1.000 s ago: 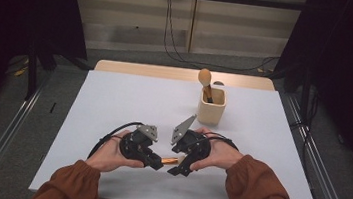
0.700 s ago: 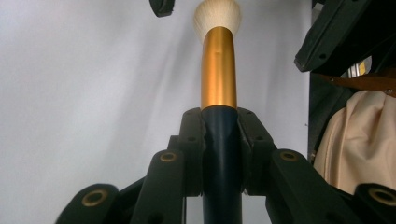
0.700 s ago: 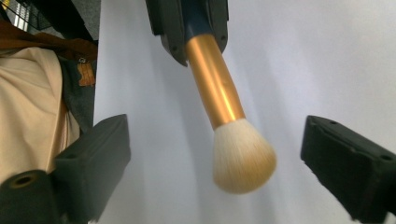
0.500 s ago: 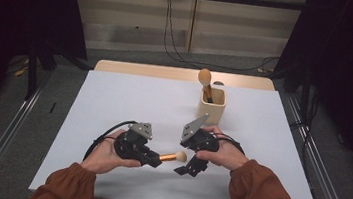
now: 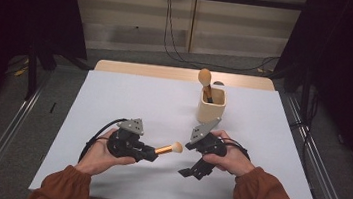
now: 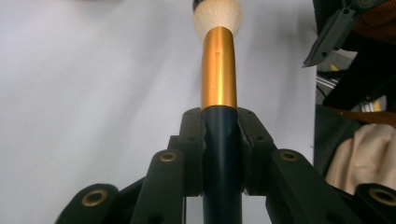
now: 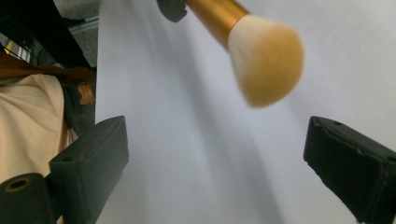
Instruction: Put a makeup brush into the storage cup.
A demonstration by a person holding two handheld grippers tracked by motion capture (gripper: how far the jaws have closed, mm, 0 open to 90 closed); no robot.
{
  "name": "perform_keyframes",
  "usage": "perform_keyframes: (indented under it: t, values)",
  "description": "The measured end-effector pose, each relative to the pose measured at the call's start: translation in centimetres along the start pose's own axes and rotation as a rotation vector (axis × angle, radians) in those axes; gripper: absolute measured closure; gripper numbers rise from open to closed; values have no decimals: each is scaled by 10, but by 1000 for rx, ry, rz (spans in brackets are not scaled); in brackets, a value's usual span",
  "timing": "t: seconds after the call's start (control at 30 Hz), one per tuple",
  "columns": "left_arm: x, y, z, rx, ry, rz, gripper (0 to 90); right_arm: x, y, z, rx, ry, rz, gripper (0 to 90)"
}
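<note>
I see the white worktop (image 5: 113, 102) evenly lit from overhead, its surroundings dark. Soft shadows fall beneath the hands. Up close, the fluffy cream brush head (image 7: 266, 58) blurs, with streaky smears across the worktop.

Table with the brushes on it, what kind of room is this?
Probably a lab or recording studio, not a home. The white table stands alone between black curtains, with cables hanging down the back wall and metal rails along the floor. A person works there with two grippers.
</note>
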State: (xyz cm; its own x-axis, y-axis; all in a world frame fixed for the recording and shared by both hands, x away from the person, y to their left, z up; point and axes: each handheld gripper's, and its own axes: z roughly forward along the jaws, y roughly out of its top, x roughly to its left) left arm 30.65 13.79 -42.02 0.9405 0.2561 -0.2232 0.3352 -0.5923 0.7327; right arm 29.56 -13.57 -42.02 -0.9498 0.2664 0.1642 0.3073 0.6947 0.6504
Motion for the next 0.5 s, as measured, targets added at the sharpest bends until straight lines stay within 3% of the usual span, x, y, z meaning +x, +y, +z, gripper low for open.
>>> perform_keyframes:
  t: [0.07,0.17,0.33,0.5]
  values:
    - [0,-2,-1,-22,9,7,744,0,-2,-2,-19,9,2,80]
    - [0,-4,-2,-44,20,6,744,1,-5,-4,-52,-13,14,77]
    - [1,-7,-4,-68,3,1,743,2,-11,-5,-101,-45,22,80]
    - [1,-10,-5,-106,-2,-11,743,4,-18,-4,-136,-42,44,86]
